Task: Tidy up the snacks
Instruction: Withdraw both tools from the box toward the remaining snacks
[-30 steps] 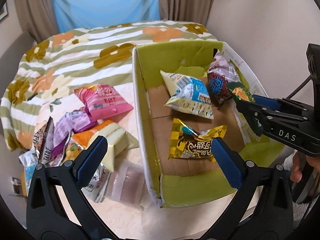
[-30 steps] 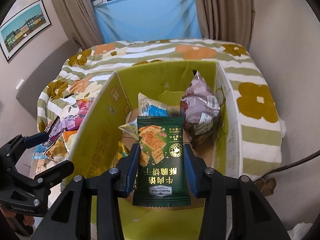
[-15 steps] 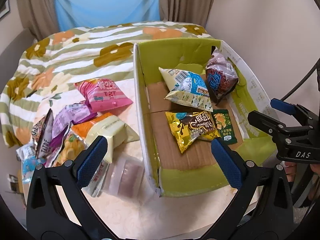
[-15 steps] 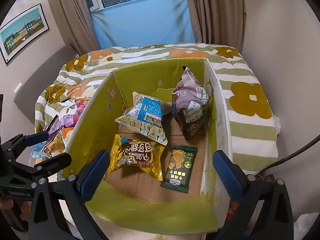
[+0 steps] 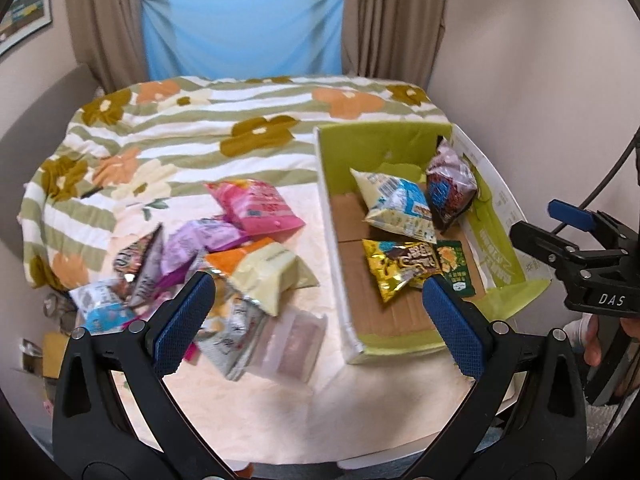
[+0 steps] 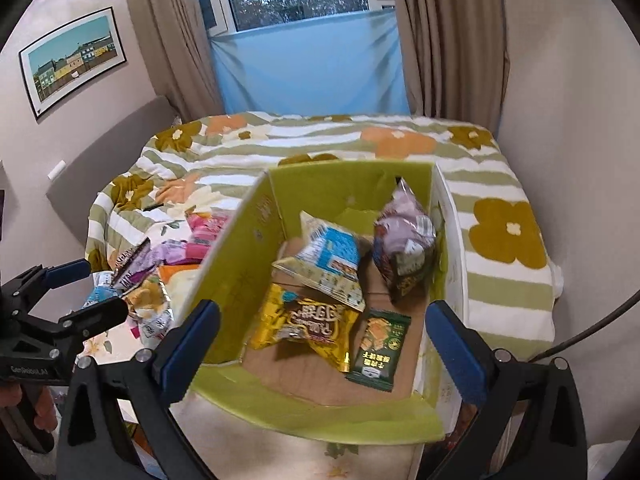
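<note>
A green-lined cardboard box (image 5: 384, 144) (image 6: 256, 236) stands on the bed. In it lie a dark green biscuit pack (image 6: 379, 344) (image 5: 454, 266), a yellow bag (image 6: 308, 326), a blue-and-cream bag (image 6: 328, 260) and a purple bag (image 6: 404, 244). A pile of loose snack bags (image 5: 224, 256) lies left of the box, with a pink bag (image 5: 256, 208) at its far side. My left gripper (image 5: 316, 320) is open and empty above the bed's near side. My right gripper (image 6: 320, 344) is open and empty above the box's near end.
The bed has a flowered striped cover (image 5: 192, 136). A wall (image 5: 540, 80) runs close along the box's right side. A window with blue sheet (image 6: 308, 64) and curtains is behind the bed. A clear plastic pouch (image 5: 290, 340) lies near the pile.
My right gripper opened and dropped the green biscuit pack into the box, then drew back and up. My left gripper also pulled back, so more of the bed shows.
</note>
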`<control>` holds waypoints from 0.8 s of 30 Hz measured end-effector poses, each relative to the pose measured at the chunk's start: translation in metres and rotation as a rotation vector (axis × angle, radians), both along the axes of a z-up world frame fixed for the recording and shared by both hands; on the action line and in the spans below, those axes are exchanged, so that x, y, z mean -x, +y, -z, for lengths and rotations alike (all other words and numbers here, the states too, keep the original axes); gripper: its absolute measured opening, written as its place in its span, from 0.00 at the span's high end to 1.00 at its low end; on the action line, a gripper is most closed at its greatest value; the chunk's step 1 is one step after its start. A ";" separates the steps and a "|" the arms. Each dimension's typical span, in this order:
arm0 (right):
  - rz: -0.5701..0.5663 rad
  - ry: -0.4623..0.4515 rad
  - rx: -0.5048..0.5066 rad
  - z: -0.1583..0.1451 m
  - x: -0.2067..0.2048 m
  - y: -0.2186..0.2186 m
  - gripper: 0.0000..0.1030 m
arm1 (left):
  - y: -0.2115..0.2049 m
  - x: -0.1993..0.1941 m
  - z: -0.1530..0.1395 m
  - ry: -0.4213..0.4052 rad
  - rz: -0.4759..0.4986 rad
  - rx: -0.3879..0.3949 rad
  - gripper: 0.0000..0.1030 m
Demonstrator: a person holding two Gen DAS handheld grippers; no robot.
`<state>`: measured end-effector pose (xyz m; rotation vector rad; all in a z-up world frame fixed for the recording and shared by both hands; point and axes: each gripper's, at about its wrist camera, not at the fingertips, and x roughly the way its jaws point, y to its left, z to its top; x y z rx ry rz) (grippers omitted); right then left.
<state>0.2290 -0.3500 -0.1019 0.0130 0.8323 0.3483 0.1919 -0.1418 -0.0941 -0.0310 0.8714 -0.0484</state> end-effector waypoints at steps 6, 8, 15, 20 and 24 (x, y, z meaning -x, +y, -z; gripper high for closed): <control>0.004 -0.064 0.009 -0.024 0.021 0.031 0.01 | 0.054 0.027 -0.018 -0.048 -0.044 0.026 0.01; 0.010 -0.084 0.002 -0.030 0.029 0.047 0.01 | 0.080 0.036 -0.021 -0.058 -0.056 0.039 0.01; 0.040 -0.082 -0.043 -0.038 0.050 0.115 0.01 | 0.165 0.056 -0.023 -0.036 -0.073 0.042 0.01; 0.054 -0.068 -0.045 -0.030 0.064 0.168 0.01 | 0.228 0.065 -0.016 -0.014 -0.084 0.078 0.01; 0.055 -0.042 -0.038 -0.017 0.072 0.206 0.01 | 0.273 0.063 -0.003 0.014 -0.087 0.102 0.01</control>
